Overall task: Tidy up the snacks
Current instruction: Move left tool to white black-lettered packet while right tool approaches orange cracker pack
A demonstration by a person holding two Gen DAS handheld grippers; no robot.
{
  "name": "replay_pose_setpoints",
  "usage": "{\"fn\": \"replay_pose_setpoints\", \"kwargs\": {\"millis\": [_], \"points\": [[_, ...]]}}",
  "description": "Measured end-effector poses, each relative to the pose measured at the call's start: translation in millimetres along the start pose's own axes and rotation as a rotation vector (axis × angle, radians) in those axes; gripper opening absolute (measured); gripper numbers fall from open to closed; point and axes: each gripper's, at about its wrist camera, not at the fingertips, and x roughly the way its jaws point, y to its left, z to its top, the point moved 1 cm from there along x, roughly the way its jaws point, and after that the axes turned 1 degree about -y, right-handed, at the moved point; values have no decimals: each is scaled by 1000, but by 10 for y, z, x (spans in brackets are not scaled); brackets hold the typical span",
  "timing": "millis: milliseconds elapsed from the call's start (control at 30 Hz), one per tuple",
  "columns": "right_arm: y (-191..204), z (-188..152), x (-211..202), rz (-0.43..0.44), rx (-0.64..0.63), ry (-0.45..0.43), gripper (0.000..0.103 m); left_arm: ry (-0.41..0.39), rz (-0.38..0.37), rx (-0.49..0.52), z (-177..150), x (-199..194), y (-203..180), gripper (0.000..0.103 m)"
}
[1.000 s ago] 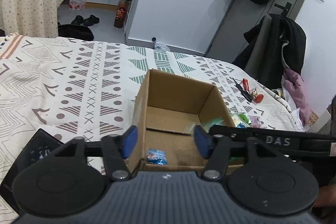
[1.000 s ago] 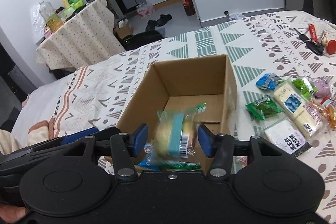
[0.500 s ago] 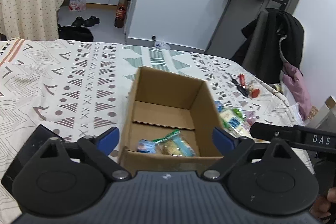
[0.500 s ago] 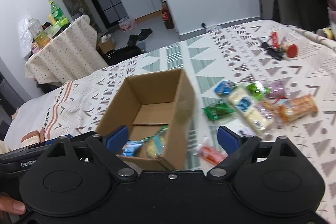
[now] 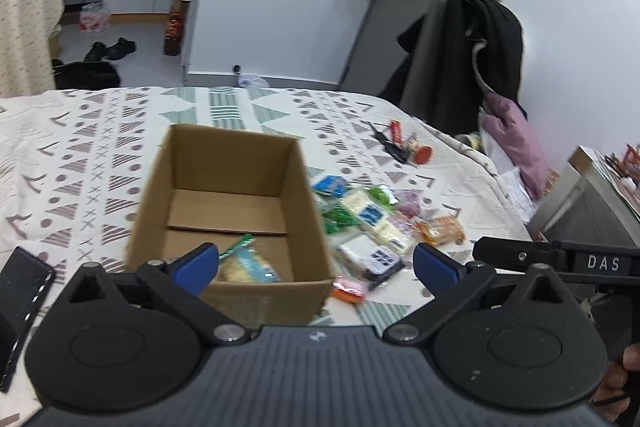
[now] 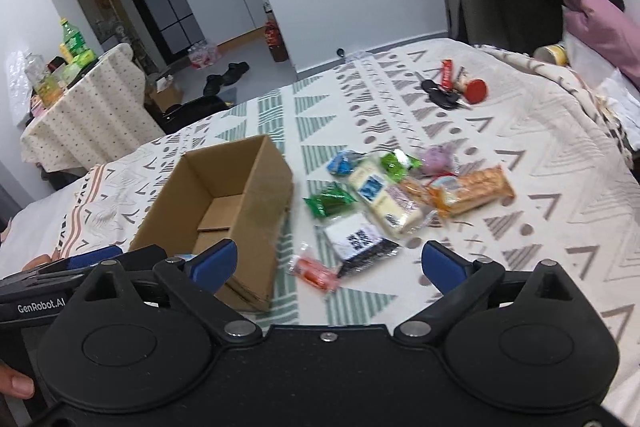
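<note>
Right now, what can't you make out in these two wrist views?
- Near end of the cardboard box floor: hidden by the left gripper in the left view and by the right gripper in the right view.
- Print on the loose snack packs: motion blur, both views.
- Phone: cut by the left view's edge.
- Keys: too small to count.

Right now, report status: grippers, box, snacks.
Left gripper open, empty. Right gripper open, empty. Cardboard box holds one yellow packet; snack pile on the bedspread beside it. Path unobstructed.
</note>
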Motion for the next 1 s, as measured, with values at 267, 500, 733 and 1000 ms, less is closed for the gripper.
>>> {"fn": "replay_pose_setpoints", "kwargs": {"millis": [267,500,733,1000], "points": [[-323,82,-98,-46,21,14,101,19,-45,52,33,146,-356,103],[-588,157,-134,-69,32,19,101,8,-59,69,95,289,-614,103],[-842,175,-88,-58,64,19,101,37,-73,78,112,531,-795,100],[-1087,176,161,-29,100,48,89,98,-57,52,126,936,-880,85]]}}
